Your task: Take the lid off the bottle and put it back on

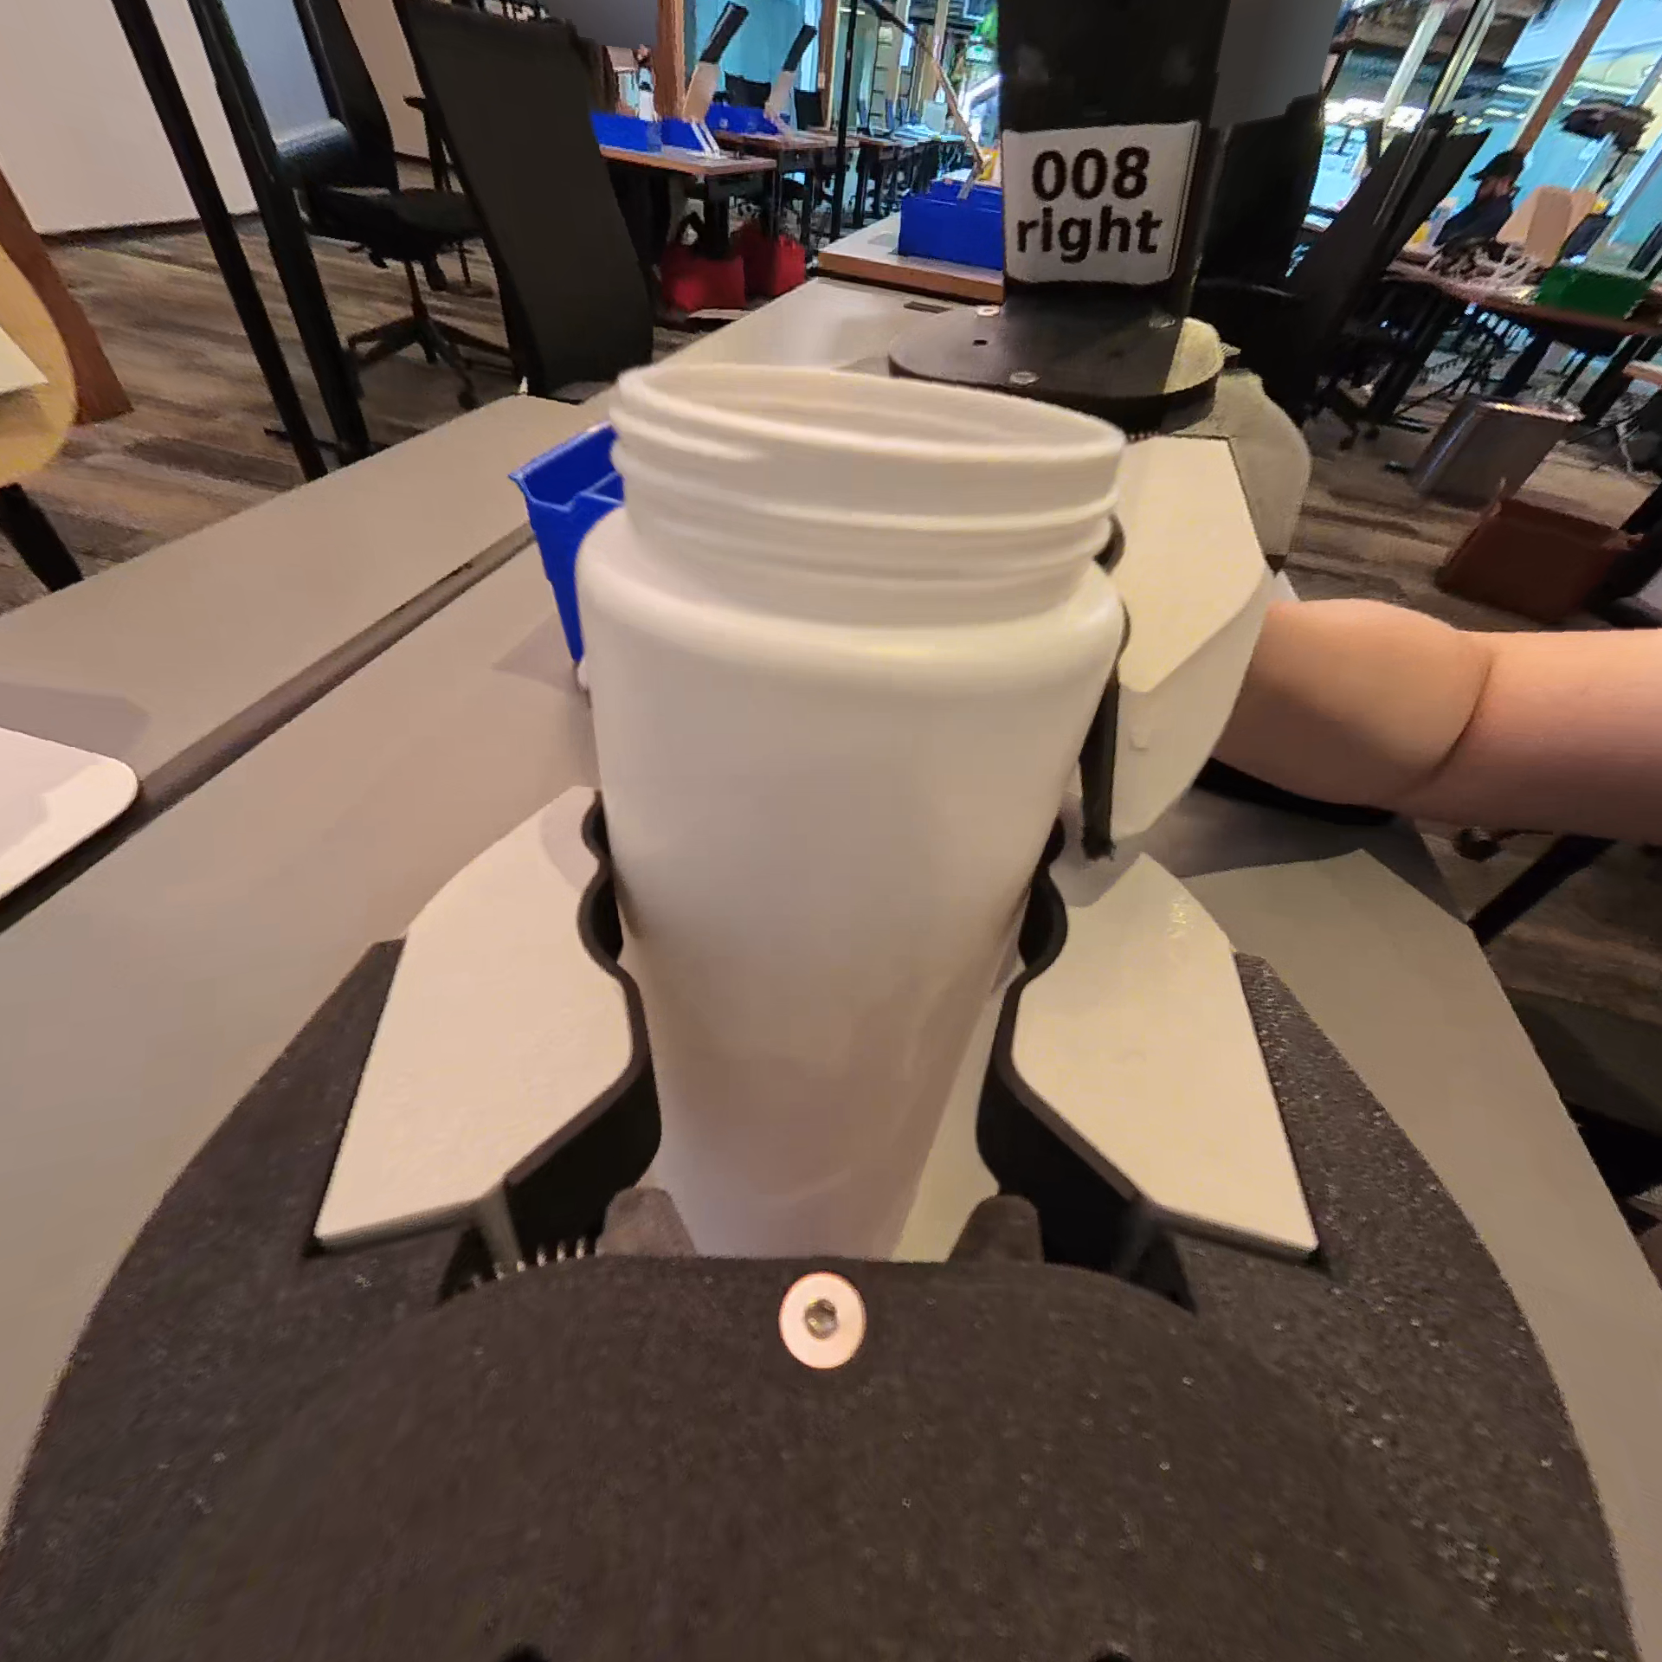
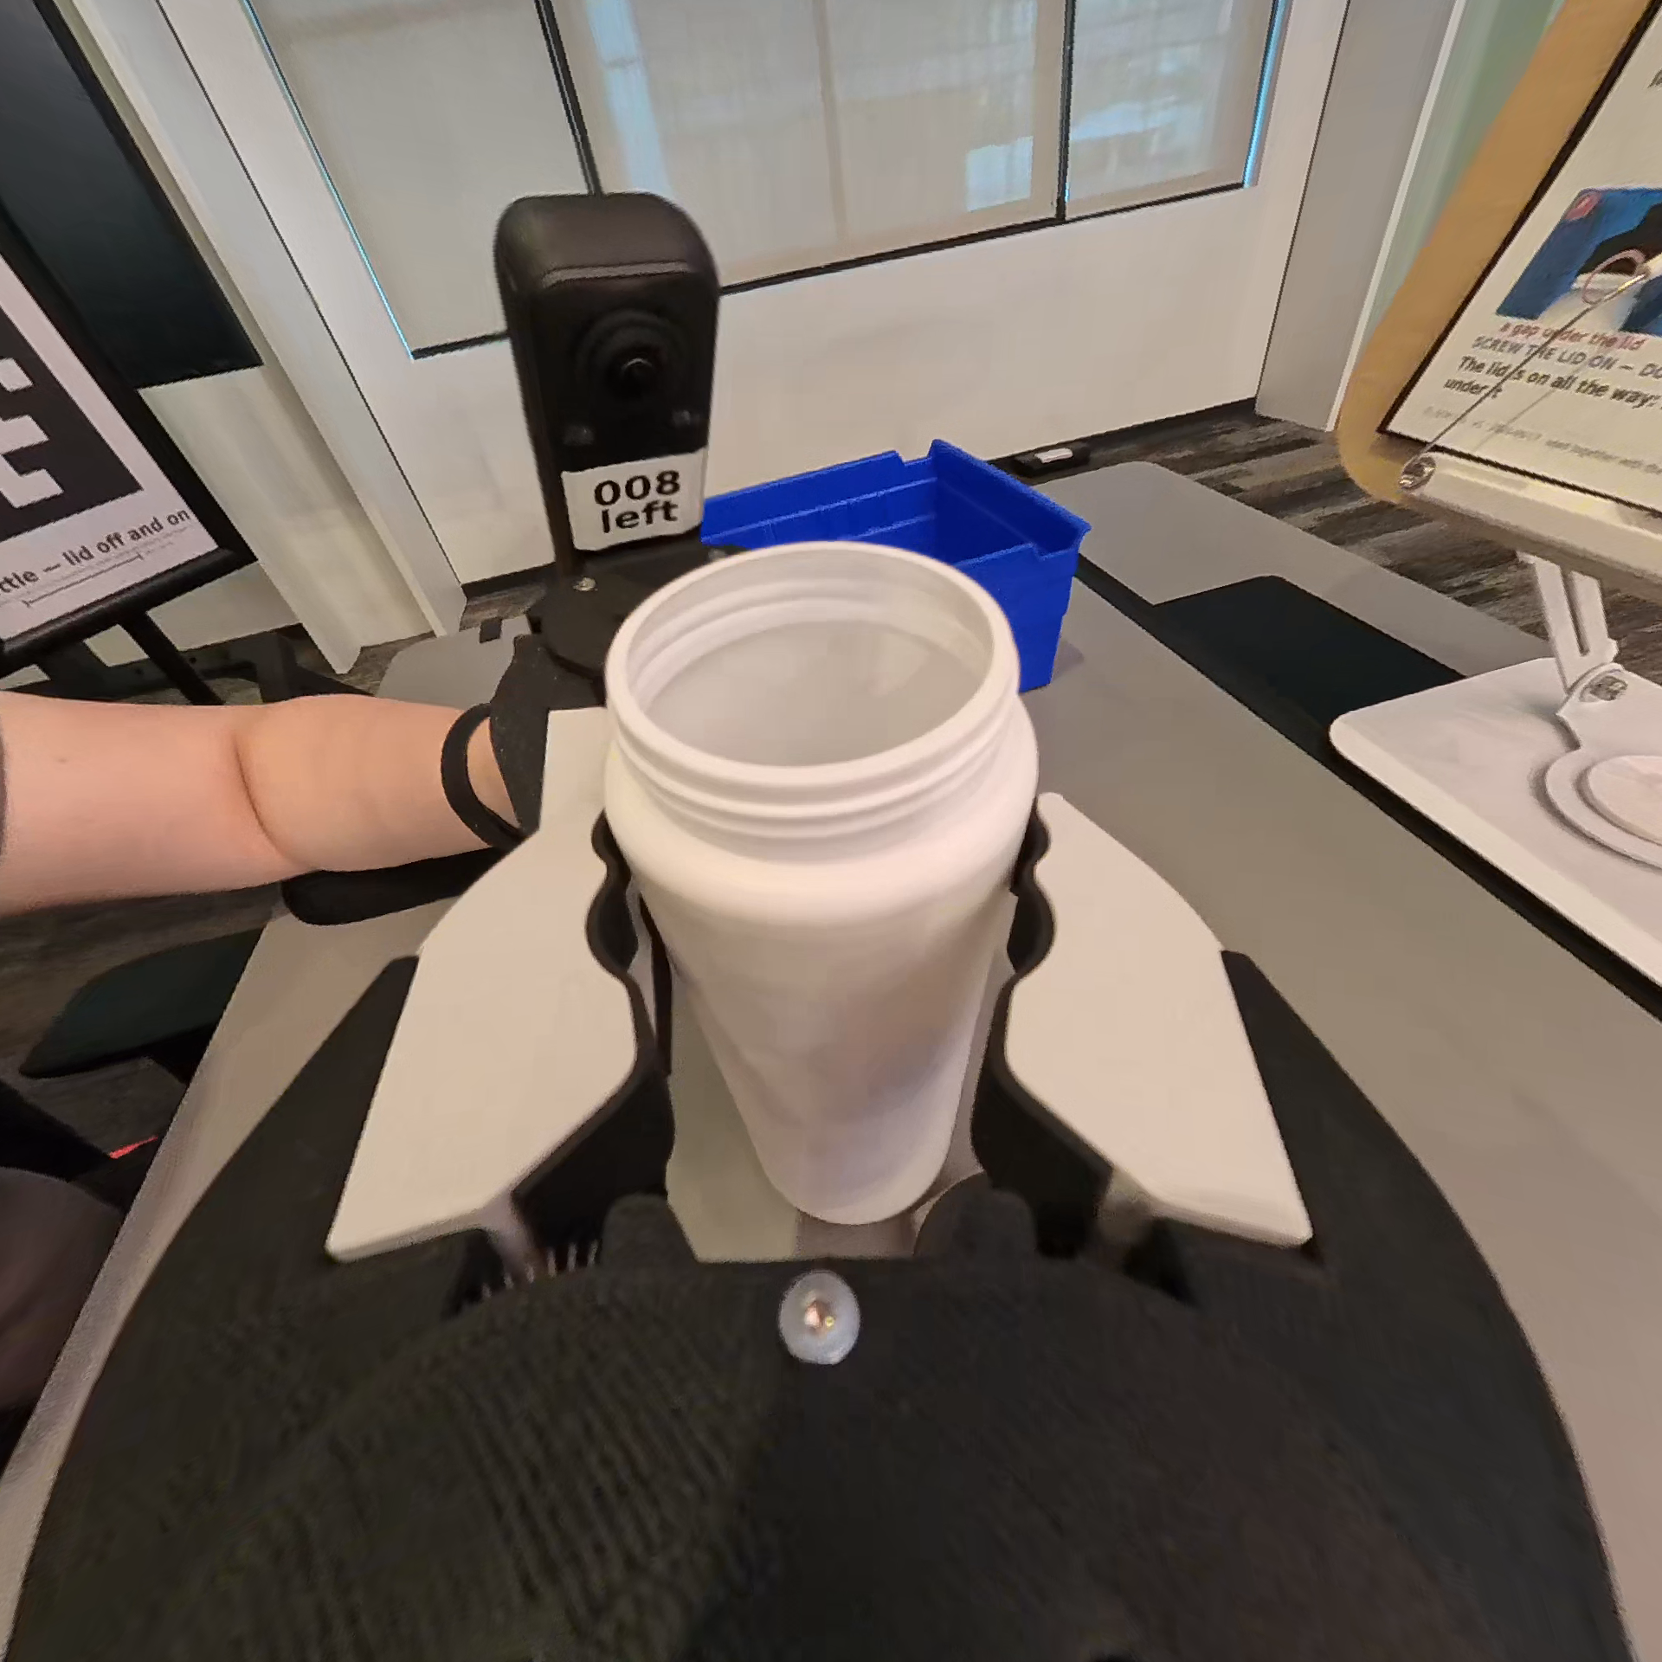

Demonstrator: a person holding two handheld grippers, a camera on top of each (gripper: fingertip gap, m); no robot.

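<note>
Grey bench (image 1: 225, 899) fills the lower part of both views. My left tool (image 1: 827, 845) is next biggest, black body with white finger plates, narrowed onto the white plastic bottle (image 1: 845, 764), dark wavy pads against both its sides partway up the body. My right tool (image 2: 818, 836) comes in from the opposite side and has the same bottle between its fingers, pads up against the body just under the shoulder, so both tools are holding it. The bottle is upright and sits in the middle between the two tools. Whether its base touches the bench I cannot tell, since the tool bodies hide it. The wide threaded mouth is uncovered, and the right wrist view looks down into a bare white inside. My forearm (image 1: 1439, 719) shows behind the bottle in the left wrist view. A blue plastic bin (image 2: 989, 540) sits on the bench just beyond the bottle, apart from it. A white stand base (image 2: 1484, 791) is at the bench's right edge, carrying a tilted clipboard (image 2: 1529, 270) with a printed sheet.
</note>
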